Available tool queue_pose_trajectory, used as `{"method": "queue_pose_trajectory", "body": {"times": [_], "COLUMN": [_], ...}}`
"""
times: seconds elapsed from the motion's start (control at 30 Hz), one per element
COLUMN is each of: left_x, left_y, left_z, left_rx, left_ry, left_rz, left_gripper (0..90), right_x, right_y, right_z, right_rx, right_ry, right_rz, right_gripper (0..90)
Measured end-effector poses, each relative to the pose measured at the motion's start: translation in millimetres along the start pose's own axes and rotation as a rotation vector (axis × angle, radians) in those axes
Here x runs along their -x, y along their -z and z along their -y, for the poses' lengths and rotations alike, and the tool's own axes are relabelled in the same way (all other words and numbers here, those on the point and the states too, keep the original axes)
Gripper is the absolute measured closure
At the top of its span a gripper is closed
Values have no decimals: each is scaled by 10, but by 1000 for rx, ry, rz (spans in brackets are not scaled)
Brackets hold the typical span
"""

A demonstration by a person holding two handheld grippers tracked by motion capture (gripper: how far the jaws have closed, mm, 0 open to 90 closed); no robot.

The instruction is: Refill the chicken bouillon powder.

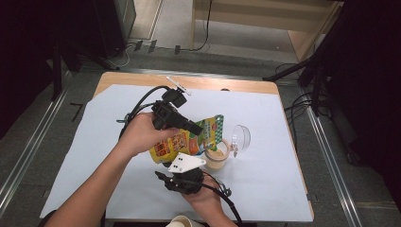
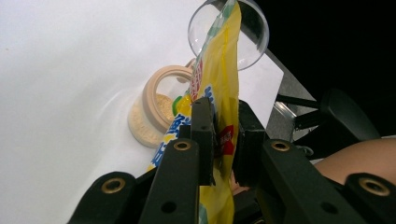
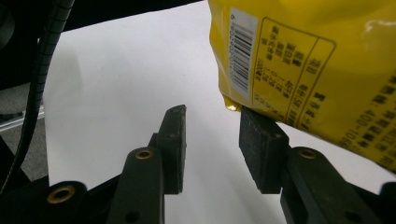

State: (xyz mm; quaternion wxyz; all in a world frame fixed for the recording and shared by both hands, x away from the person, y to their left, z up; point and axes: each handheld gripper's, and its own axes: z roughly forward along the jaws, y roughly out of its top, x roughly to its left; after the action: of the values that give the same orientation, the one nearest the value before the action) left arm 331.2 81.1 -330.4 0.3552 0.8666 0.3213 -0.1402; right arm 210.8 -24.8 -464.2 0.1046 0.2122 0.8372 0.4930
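Note:
A yellow printed pouch (image 1: pixel 182 142) hangs tilted above the white table sheet, its green top edge leaning toward a small beige jar (image 1: pixel 216 156) of pale powder. My left gripper (image 2: pixel 226 112) is shut on the pouch (image 2: pixel 219 84), its pads pressing both faces near the middle. In the left gripper view, the open jar (image 2: pixel 156 105) sits just beyond the pouch. My right gripper (image 3: pixel 210 116) is open below the pouch (image 3: pixel 317 70) with nothing between its pads. Its right fingertip (image 3: pixel 254 126) sits right under the pouch's lower corner. In the high view the right gripper (image 1: pixel 182 177) lies under its grey plate.
A clear plastic lid (image 1: pixel 240 137) lies on its side right of the jar. A paper cup rim (image 1: pixel 182 221) pokes in at the near table edge. The white sheet (image 1: pixel 94 142) covers most of the wooden table. Cables and stands ring the table.

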Motion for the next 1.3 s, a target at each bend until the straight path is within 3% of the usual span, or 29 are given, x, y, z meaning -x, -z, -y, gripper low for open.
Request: {"method": "queue_pose_trajectory", "body": {"times": [0.33,0.4,0.63,0.8,0.9,1.3], "left_x": [-53,-58,-78,-117,-172,-314], "left_y": [-47,-43,3,60,160,393], "left_z": [14,33,85,131,192,351], "left_rx": [-31,-30,-17,19,76,190], "left_ry": [-44,-60,-73,-74,-58,-25], "left_rz": [-10,-15,-2,38,84,126], "left_gripper": [851,894,899,900,900,900], "right_x": [10,16,25,35,44,91], "right_y": [-24,-20,-28,-24,-5,56], "right_z": [14,19,45,48,46,22], "right_rx": [-24,-32,-43,-43,-45,-24], "right_ry": [-4,-2,-13,-10,-15,-25], "right_rz": [-5,-4,-12,-16,-15,-27], "right_gripper": [622,620,605,601,600,582]}}
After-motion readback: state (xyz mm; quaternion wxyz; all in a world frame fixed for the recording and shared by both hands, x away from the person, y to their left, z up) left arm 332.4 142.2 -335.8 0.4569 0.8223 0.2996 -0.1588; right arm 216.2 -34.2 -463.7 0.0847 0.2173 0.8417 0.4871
